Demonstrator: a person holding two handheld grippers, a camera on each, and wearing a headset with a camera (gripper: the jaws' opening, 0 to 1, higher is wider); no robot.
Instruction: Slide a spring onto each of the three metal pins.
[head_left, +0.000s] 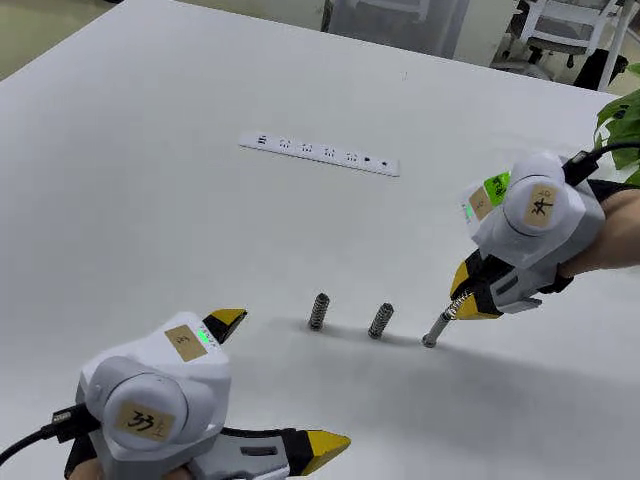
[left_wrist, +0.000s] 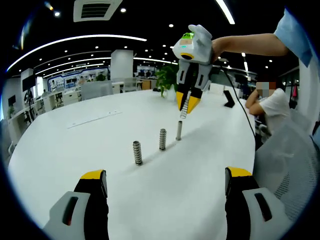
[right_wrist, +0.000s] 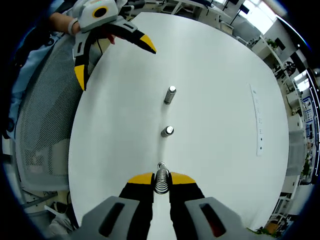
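While the broad white bench (head_left: 150, 150) carries little besides a long power strip (head_left: 318, 153) toward its far side, the work sits in a short row near the person. The left tongs (head_left: 280, 380) hang wide open and empty, well apart from that row. The right tongs (head_left: 465, 295) are clamped on the last spring (left_wrist: 185, 106). Two pins already wear their springs, one (head_left: 319, 311) at the row's left end and one (head_left: 381, 320) in the middle. The third pin (head_left: 436, 328), bare, stands upright at the right end. The held spring hangs just above this pin's tip, apart from it, with its long axis tipped a little off the pin's in the left gripper view. In the right gripper view the pin's top peeks out just beyond the coil. The right tongs are by far the nearer. The next move probably calls for squaring the spring to the upright pin, then lowering it straight down along that axis.
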